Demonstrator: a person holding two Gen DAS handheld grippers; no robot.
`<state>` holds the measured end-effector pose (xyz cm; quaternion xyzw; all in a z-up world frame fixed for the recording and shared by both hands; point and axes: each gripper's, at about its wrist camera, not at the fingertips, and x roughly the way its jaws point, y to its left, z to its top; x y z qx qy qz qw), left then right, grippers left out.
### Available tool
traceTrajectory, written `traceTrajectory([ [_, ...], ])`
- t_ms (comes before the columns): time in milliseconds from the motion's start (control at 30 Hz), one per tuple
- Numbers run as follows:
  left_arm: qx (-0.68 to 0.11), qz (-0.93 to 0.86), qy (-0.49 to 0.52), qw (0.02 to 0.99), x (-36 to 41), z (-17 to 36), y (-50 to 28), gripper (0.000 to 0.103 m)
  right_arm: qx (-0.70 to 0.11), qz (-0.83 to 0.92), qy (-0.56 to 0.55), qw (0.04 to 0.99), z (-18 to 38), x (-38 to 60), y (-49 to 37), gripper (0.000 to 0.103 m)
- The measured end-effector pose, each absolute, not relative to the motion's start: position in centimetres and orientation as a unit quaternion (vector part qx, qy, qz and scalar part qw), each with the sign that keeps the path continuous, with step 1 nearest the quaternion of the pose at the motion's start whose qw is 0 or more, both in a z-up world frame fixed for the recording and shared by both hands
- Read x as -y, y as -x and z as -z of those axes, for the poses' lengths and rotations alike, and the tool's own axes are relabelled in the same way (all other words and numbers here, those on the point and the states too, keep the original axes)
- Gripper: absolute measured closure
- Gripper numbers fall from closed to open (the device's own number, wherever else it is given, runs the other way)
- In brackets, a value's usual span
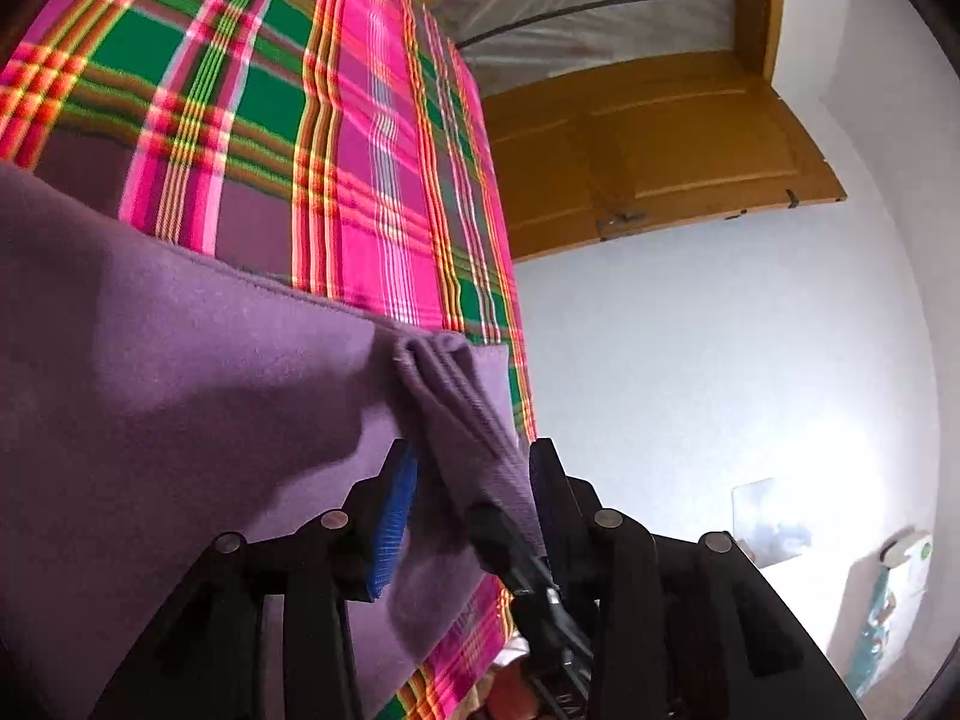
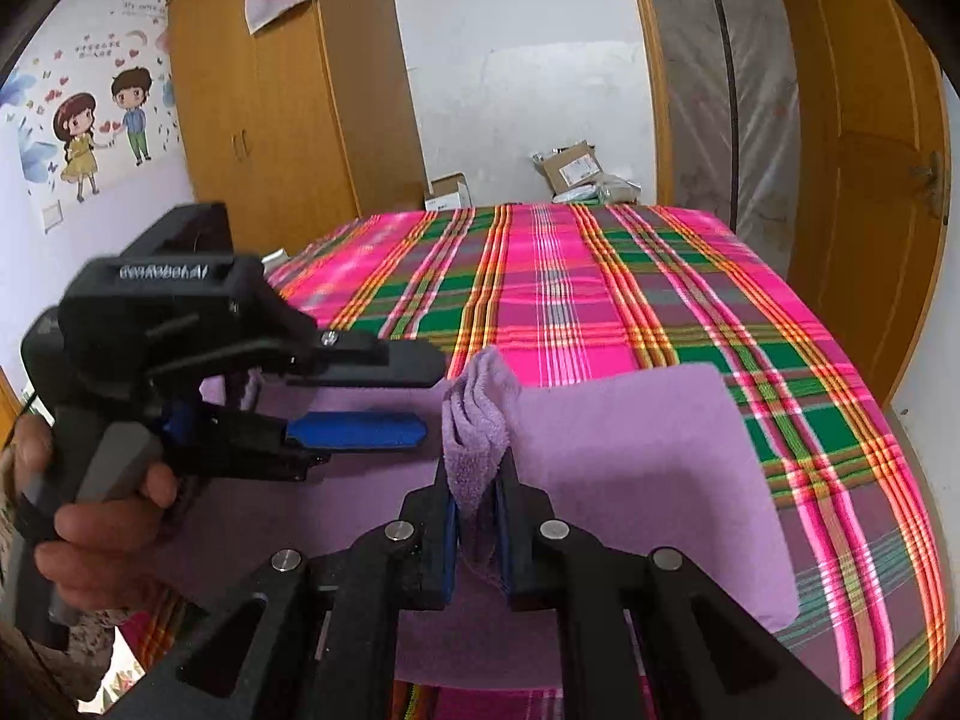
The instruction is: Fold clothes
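2 grippers worked 1 purple garment (image 2: 630, 450), which lay spread on the plaid bedsheet (image 2: 600, 288) at the near edge of the bed. It looked soft, light and limp, a fleecy knit likely to sag and bunch, so gathered edges or corners seemed the best places to pinch. The right gripper (image 2: 477, 516) was clamped on a bunched-up fold rising between its fingers. The left gripper (image 1: 474, 480) stood apart, jaws wide, with a ribbed fold lying loose between them, just beside the right one.

White walls, a wooden wardrobe (image 2: 270, 120), an open wooden door (image 1: 660, 144), cartoon wall stickers (image 2: 102, 132), and a plaid-covered bed (image 2: 600, 288).
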<state>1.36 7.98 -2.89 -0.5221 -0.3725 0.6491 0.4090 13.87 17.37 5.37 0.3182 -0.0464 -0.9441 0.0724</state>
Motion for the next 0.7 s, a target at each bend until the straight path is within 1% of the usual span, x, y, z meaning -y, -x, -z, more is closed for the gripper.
traceTrajectory([
  [133, 0.363, -0.646, 0.541, 0.398, -8.5, 3.2, -1.0, 0.061, 0.033, 0.943, -0.325, 0.068, -4.7, -16.7, -14.0, 0.092],
  [300, 0.367, -0.633, 0.563, 0.384, -9.4, 3.9, -0.5, 0.061, 0.016, 0.947, -0.315, 0.06, -4.8, -15.9, -14.6, 0.092],
  [533, 0.374, -0.643, 0.539, 0.396, -8.7, 2.6, -1.0, 0.062, 0.004, 0.954, -0.29, 0.076, -6.1, -14.6, -15.2, 0.092],
  [600, 0.372, -0.649, 0.532, 0.395, -8.3, 2.1, -1.3, 0.065, 0.003, 0.955, -0.285, 0.085, -6.5, -14.0, -15.3, 0.092],
  [700, 0.368, -0.662, 0.524, 0.39, -7.5, 1.3, -2.0, 0.065, 0.006, 0.956, -0.279, 0.096, -7.0, -13.4, -15.6, 0.092],
])
